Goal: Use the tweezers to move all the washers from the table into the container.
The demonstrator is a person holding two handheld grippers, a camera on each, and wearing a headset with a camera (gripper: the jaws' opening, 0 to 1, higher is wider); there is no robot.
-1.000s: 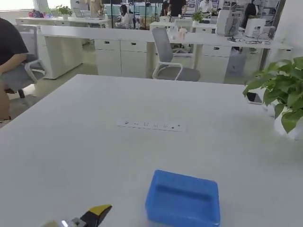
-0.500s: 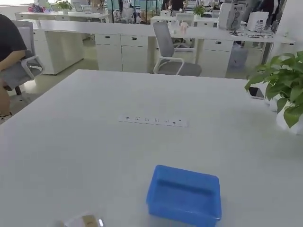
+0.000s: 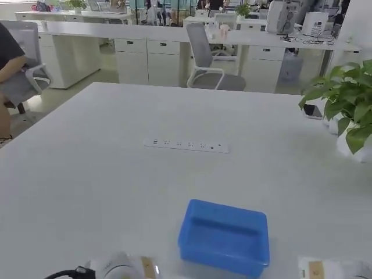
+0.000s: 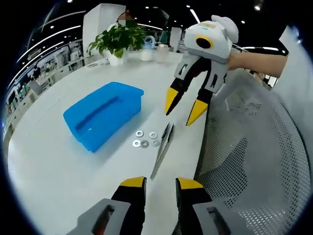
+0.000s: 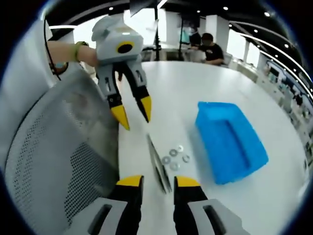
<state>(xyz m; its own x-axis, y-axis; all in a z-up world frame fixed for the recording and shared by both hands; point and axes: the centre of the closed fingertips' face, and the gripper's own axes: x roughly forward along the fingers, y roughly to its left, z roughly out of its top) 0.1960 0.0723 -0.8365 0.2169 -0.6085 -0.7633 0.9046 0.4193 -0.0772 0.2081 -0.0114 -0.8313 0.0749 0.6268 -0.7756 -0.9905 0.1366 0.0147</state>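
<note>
The left hand-held gripper has its yellow-tipped jaws a little apart and empty. The right hand-held gripper hangs over the counter with its jaws spread wide, also holding nothing. The tweezers lie flat on the counter, untouched. The washers sit in a small cluster between the tweezers and the blue container, just beside its wall.

In the head view a second ago, a yellow jaw tip showed near-left of the container. Now a white casing of a hand-held gripper is there, and another has come in near-right. The container keeps its place short of the power strip; the slight shift of the whole view is the camera's. Beyond it to the right stands a potted plant.
</note>
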